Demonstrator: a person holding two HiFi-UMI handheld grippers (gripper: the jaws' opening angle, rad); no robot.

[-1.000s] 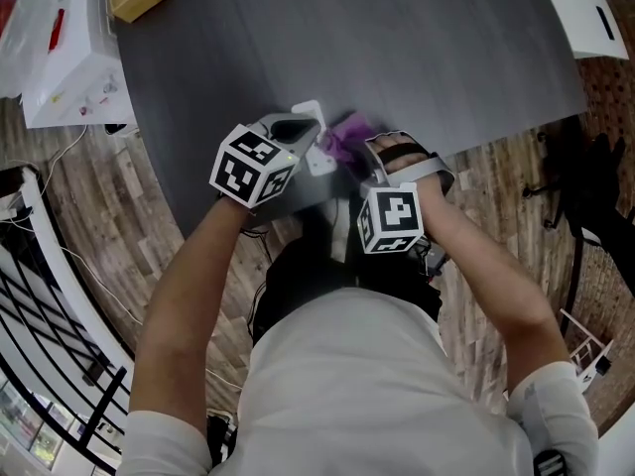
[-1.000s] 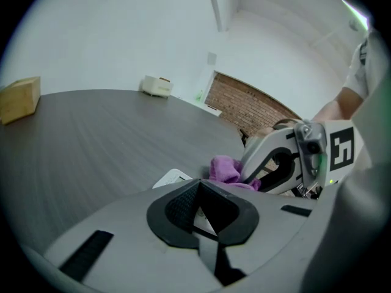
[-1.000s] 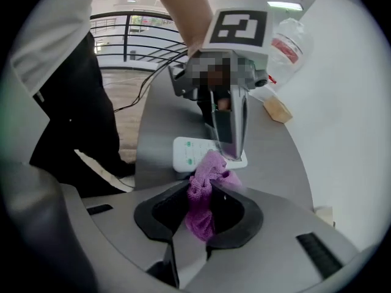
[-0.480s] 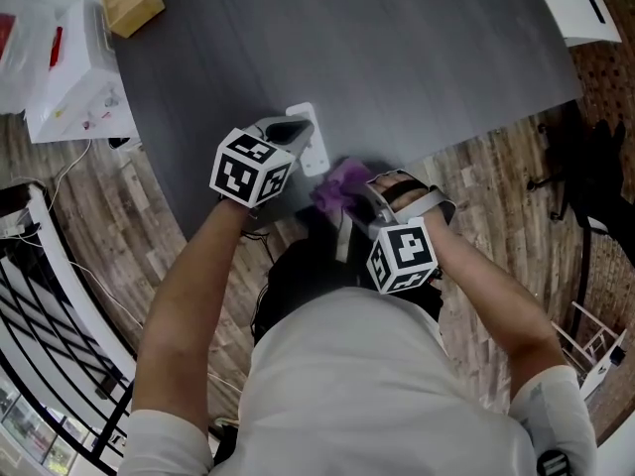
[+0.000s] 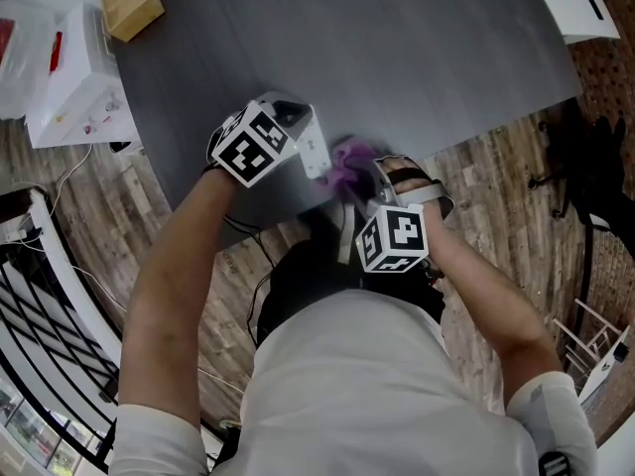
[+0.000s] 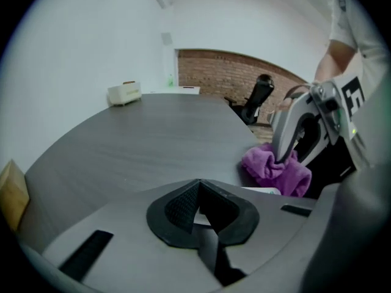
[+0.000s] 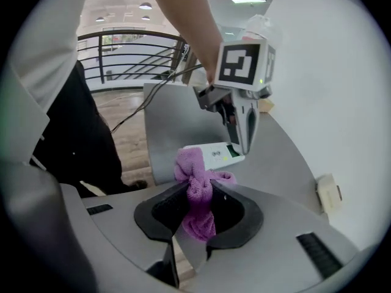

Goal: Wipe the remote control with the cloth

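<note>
Purple cloth (image 5: pixel 347 164), clenched in R tool (image 5: pixel 369 181), meets near end of white remote control (image 5: pixel 317 153) at bench (image 5: pixel 417 58) edge w/ L tool (image 5: pixel 301 127) on far end; left gripper view: jaws pinching it; right gripper view: long axis crosswise, just ahead.

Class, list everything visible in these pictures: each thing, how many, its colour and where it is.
table: one, dark grey, centre
remote control: one, white, table's near edge
cloth: one, purple, at the remote control's end
wooden box: one, tan, table's far-left corner
office chair: one, black, beyond the table
left gripper: one, grey, shut on remote control
right gripper: one, grey, shut on cloth
arms: two, bare, behind the grippers
</note>
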